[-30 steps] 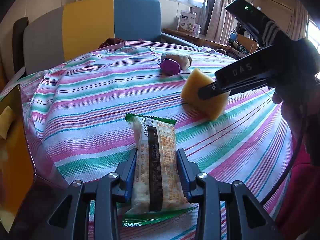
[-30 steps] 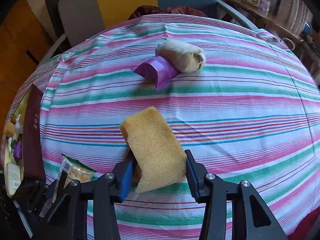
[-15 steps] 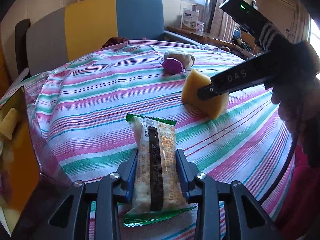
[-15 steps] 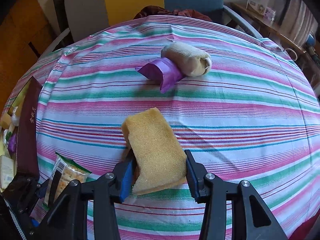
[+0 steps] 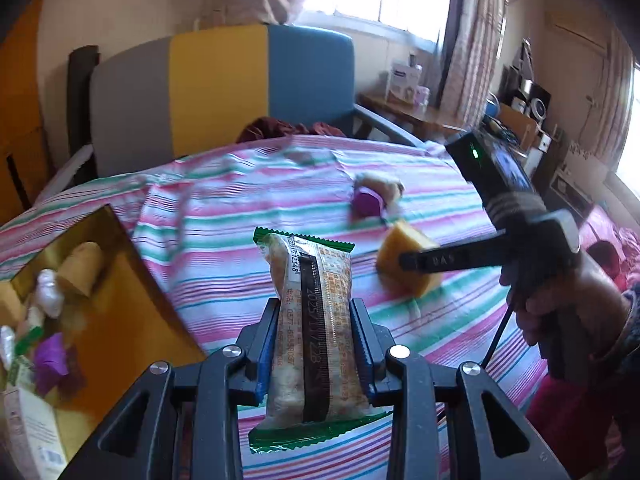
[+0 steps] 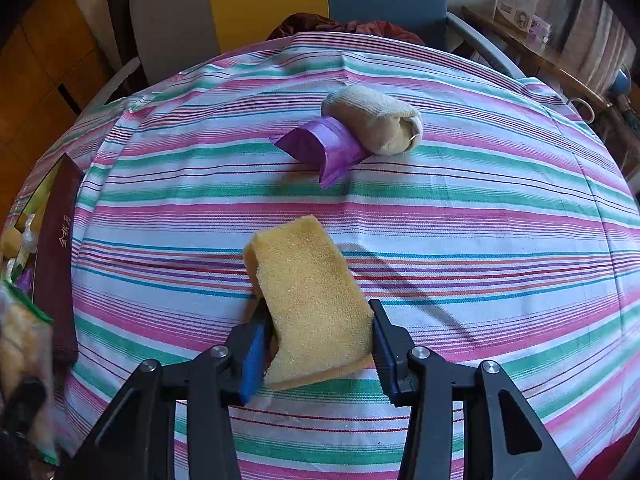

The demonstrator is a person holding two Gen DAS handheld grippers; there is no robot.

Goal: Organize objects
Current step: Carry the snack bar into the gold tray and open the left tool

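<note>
Left gripper (image 5: 314, 334) clamps a snack packet (image 5: 312, 320) — right gripper (image 6: 318, 346) pinches a yellow sponge (image 6: 308, 296).

The sponge (image 6: 308, 300) is coarse, porous, matt foam. The snack pack (image 5: 316, 336) is glossy plastic film. A woven striped cloth (image 6: 480, 208) covers the worktop. The purple wrapper (image 6: 324, 148) is shiny; the sock (image 6: 372, 118) is soft knit. Each tool (image 6: 316, 344) is matt black plastic with metal screws.

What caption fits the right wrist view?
Right gripper clamps a yellow sponge block above the striped tablecloth; purple wrapped packet and beige rolled sock beyond.
</note>
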